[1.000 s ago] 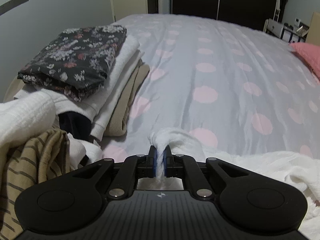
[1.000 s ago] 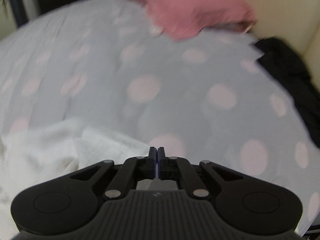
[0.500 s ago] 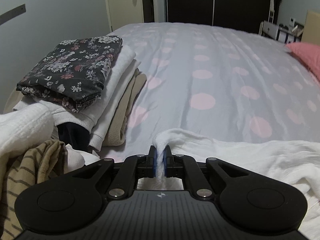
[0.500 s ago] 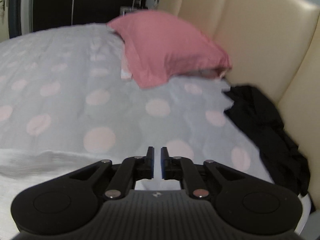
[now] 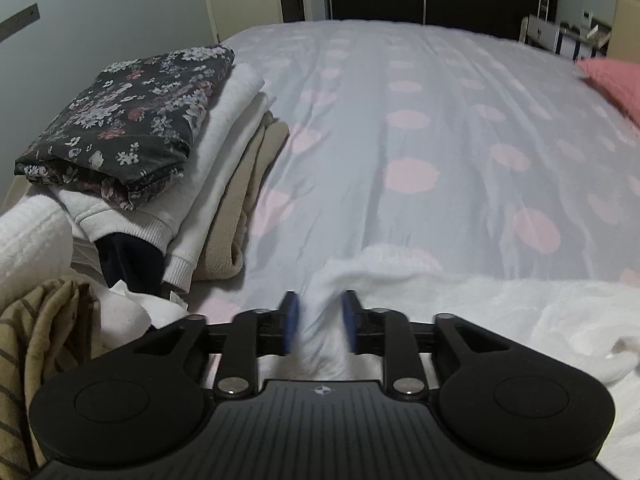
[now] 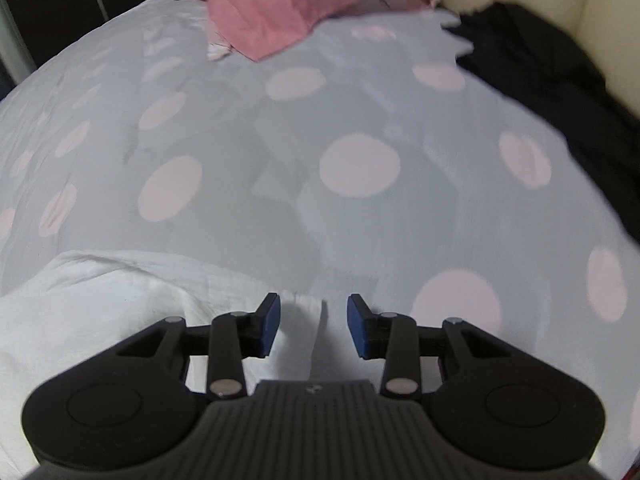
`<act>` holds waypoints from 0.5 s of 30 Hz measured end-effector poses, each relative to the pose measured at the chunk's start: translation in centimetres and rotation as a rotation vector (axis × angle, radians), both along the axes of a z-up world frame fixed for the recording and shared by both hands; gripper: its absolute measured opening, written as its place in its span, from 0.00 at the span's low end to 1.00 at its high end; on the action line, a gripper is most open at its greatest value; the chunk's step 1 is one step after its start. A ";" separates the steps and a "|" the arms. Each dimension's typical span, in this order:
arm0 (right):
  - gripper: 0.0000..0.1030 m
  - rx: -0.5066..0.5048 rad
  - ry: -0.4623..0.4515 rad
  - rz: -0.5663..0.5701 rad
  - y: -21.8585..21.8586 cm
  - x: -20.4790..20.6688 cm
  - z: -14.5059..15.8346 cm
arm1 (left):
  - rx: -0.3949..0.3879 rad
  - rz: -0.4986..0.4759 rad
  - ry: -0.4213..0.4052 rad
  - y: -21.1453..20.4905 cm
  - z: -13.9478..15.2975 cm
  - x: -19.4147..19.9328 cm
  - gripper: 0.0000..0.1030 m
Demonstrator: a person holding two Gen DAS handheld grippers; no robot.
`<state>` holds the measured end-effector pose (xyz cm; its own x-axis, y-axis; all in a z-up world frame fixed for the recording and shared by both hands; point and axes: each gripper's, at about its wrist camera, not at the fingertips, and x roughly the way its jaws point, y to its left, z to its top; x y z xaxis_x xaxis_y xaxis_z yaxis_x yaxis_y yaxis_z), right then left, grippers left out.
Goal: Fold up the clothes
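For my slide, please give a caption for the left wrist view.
Left tool opening around a white garment on the dotted bedspread, beside folded clothes.

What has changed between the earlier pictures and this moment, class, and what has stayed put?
The left tongs, clamped on a bunched edge of the white garment a second ago, have just opened; the cloth lies loose between them. The right tongs, shut and empty before, have opened and swung down over the garment's edge. The folded stack topped by the floral garment and the pink pillow stayed put.
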<state>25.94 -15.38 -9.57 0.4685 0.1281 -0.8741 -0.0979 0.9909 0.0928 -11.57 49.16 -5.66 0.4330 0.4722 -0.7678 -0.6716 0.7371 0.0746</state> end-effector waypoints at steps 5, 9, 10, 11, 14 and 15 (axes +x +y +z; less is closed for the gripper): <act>0.39 0.029 0.043 0.006 0.9 0.1 -1.7 | 0.009 -0.033 -0.022 0.5 -0.1 0.5 0.48; 0.13 0.027 0.024 0.051 2.0 0.2 -1.9 | 0.020 -0.060 0.024 1.3 -1.9 1.7 0.48; 0.11 0.038 0.018 0.061 2.2 0.2 -1.8 | 0.014 -0.061 0.030 1.6 -2.5 1.9 0.48; 0.09 0.029 0.005 0.065 2.3 0.2 -1.5 | -0.004 -0.061 0.035 1.7 -2.9 2.0 0.48; 0.06 0.018 -0.051 0.049 2.3 0.2 -0.2 | -0.059 -0.073 0.065 1.8 -4.0 2.5 0.23; 0.06 0.020 -0.073 0.037 2.2 0.3 0.3 | -0.066 -0.082 0.073 1.7 -4.0 2.6 0.19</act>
